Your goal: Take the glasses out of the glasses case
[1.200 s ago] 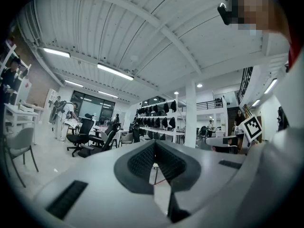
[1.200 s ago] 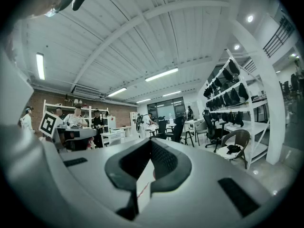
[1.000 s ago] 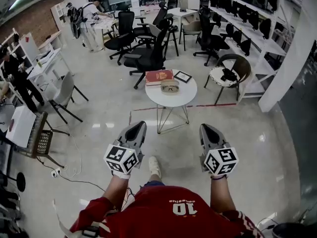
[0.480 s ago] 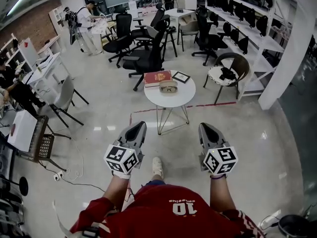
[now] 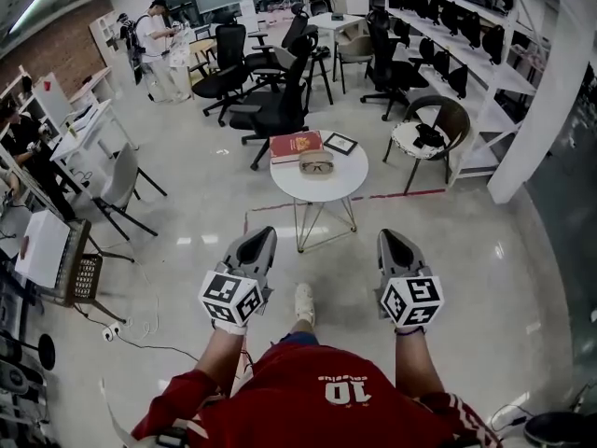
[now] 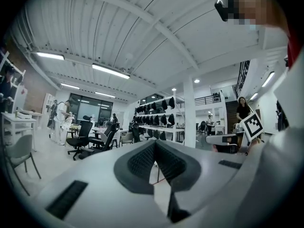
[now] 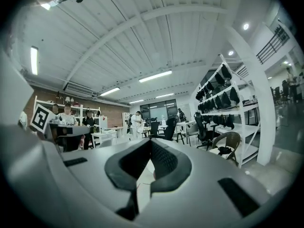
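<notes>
Head view has the person standing well back from the small round white table [image 5: 349,190], both hand-held grippers raised in front of the chest and pointing toward it. The pale oval glasses case [image 5: 318,157] sits near the table's middle, between a red hardback book [image 5: 298,145] and a small dark-framed picture [image 5: 342,144], and the dark-rimmed glasses [image 5: 318,166] seem to lie inside it, though at this range I can't make out how the lid stands.

The left gripper [image 5: 260,235] has its ribbed black pads pressed together at the tips with nothing between them. The right gripper [image 5: 386,237] is the same, closed on air.

From where I stand, nothing has been touched yet. Those glasses will be light, thin and easy to bend or scratch, with slick lenses. I'd pinch the bridge or a temple arm near the hinge, gently, and keep off the glass. The case looks light enough to slide, so one gripper ought to pin its rim while the other lifts.
</notes>
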